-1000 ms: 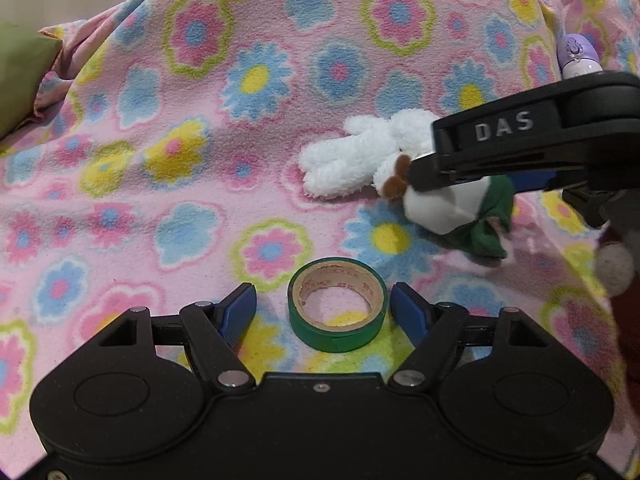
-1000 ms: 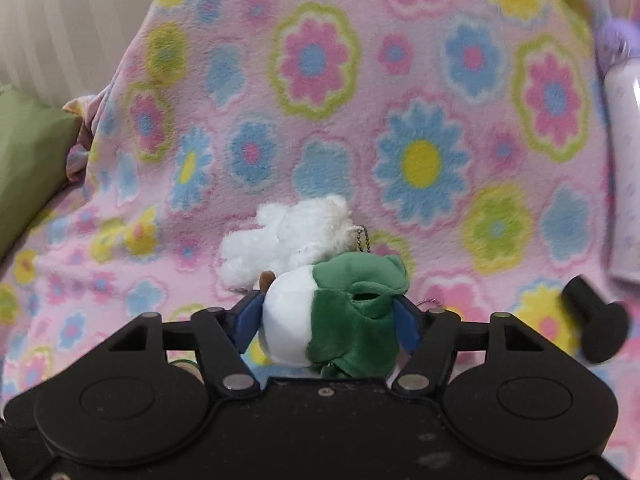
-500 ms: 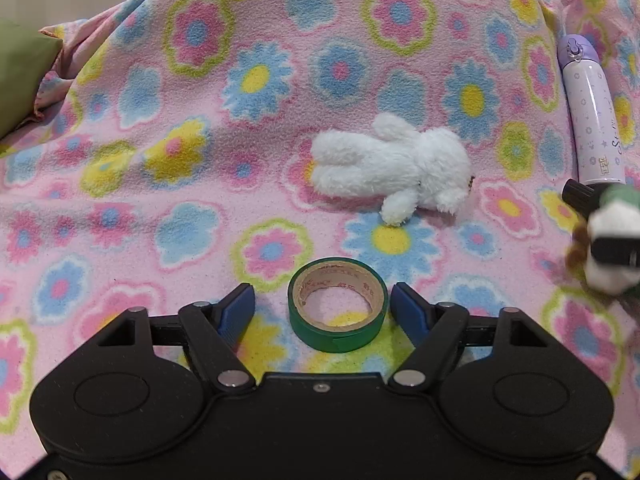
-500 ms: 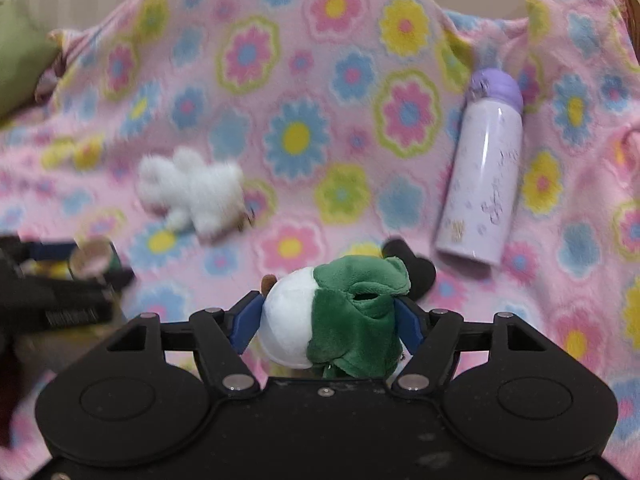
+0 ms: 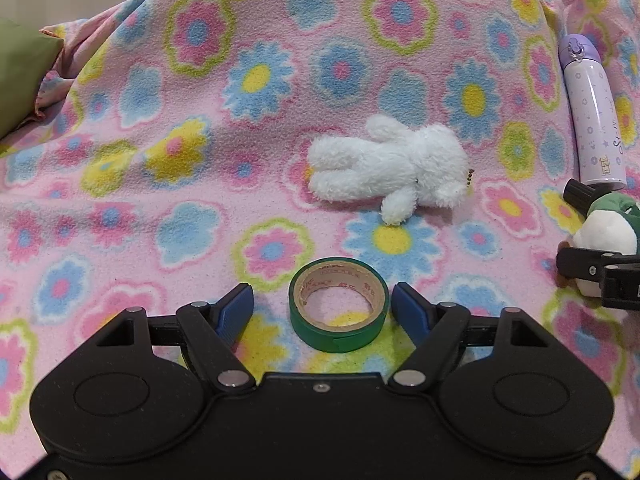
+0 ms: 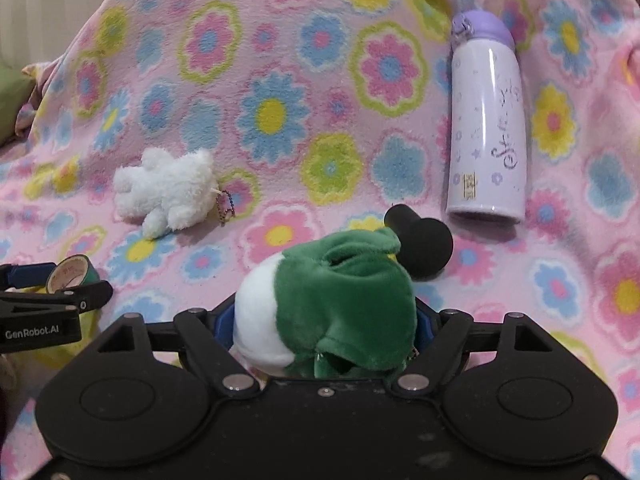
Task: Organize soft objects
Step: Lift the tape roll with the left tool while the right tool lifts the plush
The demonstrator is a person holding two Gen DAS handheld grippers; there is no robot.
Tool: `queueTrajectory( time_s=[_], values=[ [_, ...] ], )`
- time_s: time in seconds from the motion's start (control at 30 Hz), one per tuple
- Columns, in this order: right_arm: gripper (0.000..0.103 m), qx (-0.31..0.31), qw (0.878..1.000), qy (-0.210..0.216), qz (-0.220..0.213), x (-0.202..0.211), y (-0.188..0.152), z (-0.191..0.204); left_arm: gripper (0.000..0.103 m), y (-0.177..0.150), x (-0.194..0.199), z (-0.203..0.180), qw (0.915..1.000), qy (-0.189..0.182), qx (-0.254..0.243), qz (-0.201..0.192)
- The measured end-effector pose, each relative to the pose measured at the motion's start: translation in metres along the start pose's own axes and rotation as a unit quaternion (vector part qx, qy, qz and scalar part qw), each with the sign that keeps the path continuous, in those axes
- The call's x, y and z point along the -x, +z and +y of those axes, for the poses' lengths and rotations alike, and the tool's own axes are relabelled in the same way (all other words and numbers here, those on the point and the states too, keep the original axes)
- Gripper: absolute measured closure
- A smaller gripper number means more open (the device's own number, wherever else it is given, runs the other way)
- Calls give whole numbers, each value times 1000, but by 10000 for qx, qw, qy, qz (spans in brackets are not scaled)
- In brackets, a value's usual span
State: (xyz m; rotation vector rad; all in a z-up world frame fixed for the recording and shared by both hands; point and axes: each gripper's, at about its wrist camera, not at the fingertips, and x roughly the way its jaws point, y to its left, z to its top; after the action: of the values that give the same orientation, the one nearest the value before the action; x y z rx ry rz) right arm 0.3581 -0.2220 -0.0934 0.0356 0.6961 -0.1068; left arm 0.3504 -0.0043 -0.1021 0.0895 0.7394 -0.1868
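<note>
Two risks: right gripper, jaws just widening around green-and-white plush, drops it onto black knob; left gripper wide around tape roll

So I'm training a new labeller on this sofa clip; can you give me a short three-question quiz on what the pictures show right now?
1. True or false: the white plush toy is lying on the flowered blanket, held by nothing.
2. What sits between the fingers of the left hand-held gripper?
A. purple bottle
B. green tape roll
C. black object
3. Fill in: the green and white plush toy sits between the fingers of the ___ hand-held gripper.

Key: 1 true; 2 B, with neither pad touching the roll; 3 right, its jaws having just been opening.
</note>
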Motion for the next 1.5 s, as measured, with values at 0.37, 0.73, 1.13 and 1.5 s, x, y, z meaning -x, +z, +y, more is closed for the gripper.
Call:
queueTrajectory(
  time_s=[0.37, 0.73, 1.13, 1.5],
  values=[
    [28, -193, 9996, 188, -44, -2, -3, -3, 30, 0, 1, 1, 10000, -19, 21, -31],
    [28, -322, 9993, 197, -77, 0, -4, -4, 55, -3, 7, 7, 9991, -312, 194, -212],
    [28, -373, 9991, 193, -67, 0, -4, -4, 55, 1, 10, -9, 9998, 166, -97, 17],
    [33, -267, 9996, -44, 82, 18, -6, -2, 55, -8, 103, -14, 9993, -102, 207, 292]
  ],
)
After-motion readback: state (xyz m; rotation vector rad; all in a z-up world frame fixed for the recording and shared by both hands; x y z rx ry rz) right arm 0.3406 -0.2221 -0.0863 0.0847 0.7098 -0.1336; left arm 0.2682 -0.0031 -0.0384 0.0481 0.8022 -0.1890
